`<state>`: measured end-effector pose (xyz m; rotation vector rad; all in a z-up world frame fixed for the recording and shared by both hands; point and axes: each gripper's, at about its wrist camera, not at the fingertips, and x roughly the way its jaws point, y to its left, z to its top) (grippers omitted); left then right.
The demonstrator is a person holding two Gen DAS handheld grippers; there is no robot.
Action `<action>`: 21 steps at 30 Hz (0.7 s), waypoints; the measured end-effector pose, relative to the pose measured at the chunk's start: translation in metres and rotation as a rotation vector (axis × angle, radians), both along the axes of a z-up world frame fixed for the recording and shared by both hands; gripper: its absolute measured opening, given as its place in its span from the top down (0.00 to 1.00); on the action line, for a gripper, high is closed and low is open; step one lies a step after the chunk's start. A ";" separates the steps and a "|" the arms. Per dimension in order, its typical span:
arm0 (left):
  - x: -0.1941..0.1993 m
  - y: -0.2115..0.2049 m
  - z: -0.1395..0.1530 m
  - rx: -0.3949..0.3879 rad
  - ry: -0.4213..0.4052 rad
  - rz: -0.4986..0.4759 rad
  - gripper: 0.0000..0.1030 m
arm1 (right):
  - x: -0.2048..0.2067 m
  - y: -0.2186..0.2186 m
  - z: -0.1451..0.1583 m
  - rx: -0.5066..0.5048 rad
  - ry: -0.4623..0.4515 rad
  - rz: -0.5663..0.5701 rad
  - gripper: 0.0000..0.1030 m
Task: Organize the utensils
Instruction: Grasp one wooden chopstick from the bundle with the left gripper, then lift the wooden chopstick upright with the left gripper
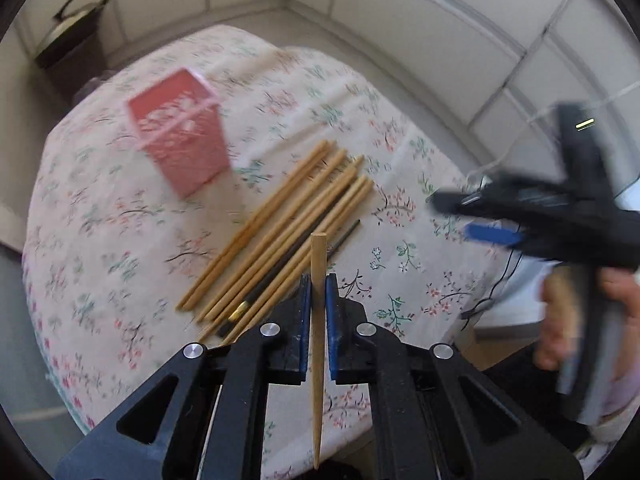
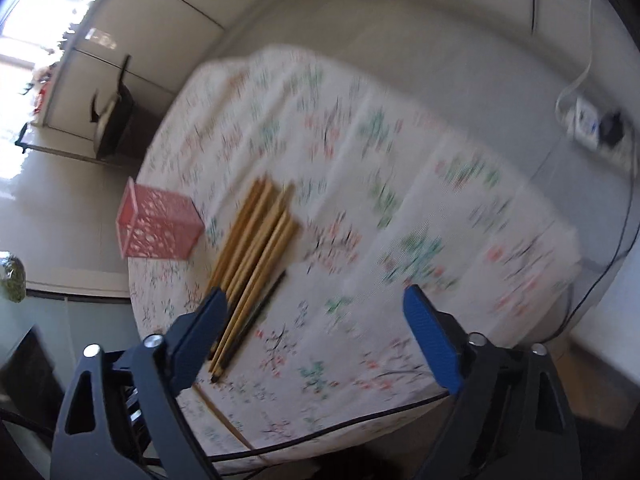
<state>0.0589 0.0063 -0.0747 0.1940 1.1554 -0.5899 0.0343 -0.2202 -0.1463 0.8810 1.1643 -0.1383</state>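
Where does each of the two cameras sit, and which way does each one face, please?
Left wrist: on the left gripper, looking steeply down its shut fingers, which pinch one wooden chopstick; beyond lie the chopstick pile, the pink holder, the right gripper and the person's hand.
Right wrist: on the right gripper, looking down between open, empty fingers at the floral tablecloth.
Shared: the chopstick pile, pink holder, tablecloth.
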 end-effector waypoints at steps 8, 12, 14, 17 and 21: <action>-0.021 0.046 0.039 -0.104 -0.102 0.067 0.94 | 0.024 0.045 -0.047 0.121 0.157 -0.052 0.58; -0.021 0.061 0.048 -0.141 -0.113 0.074 0.94 | 0.033 0.056 -0.054 0.124 0.198 -0.088 0.63; -0.020 0.067 0.048 -0.152 -0.110 0.083 0.94 | 0.038 0.061 -0.054 0.099 0.201 -0.105 0.64; -0.016 0.075 0.050 -0.173 -0.117 0.097 0.94 | 0.046 0.066 -0.051 0.027 0.222 -0.094 0.77; -0.016 0.079 0.056 -0.197 -0.130 0.107 0.94 | 0.049 0.070 -0.049 -0.022 0.235 -0.103 0.81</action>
